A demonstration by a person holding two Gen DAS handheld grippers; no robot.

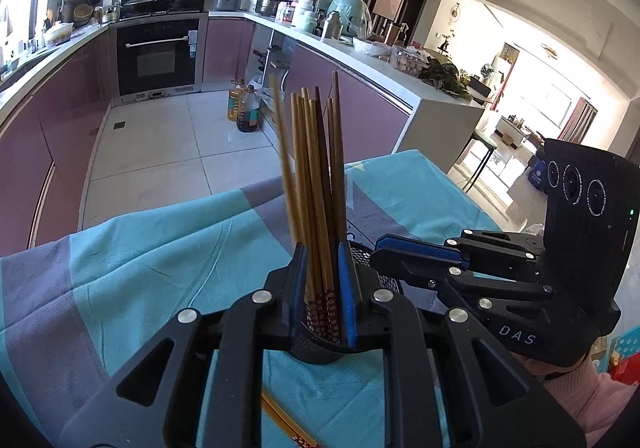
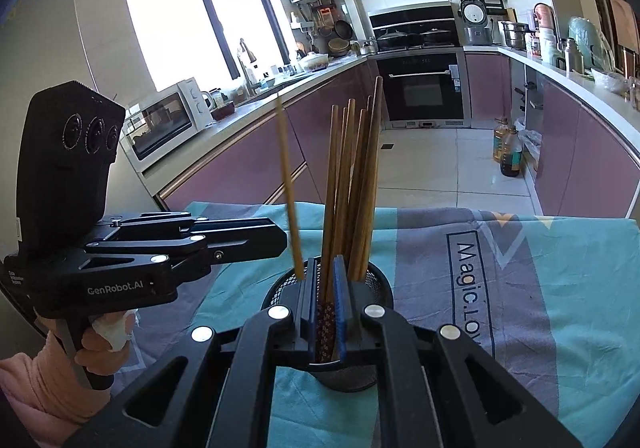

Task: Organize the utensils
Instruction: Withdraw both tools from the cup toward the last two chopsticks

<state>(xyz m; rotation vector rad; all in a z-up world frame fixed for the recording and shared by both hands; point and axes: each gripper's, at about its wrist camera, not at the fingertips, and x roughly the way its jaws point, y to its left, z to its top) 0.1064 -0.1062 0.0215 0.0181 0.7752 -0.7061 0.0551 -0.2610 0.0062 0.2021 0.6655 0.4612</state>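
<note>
Figure: chopsticks (image 2: 352,184) stood upright in a black mesh cup (image 2: 380,288) on the tablecloth (image 2: 560,288). One chopstick (image 2: 286,176) was blurred. My left gripper (image 1: 322,288) and right gripper (image 2: 324,304) each framed the bundle through a narrow gap. I could not tell whether they clamped it or sat in front. My fingers hid much of the cup.

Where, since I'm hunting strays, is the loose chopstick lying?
In the left wrist view, bottom centre: the loose chopstick lies on the turquoise cloth just beneath the left tongs, nearer the camera than the black mesh holder.
</note>
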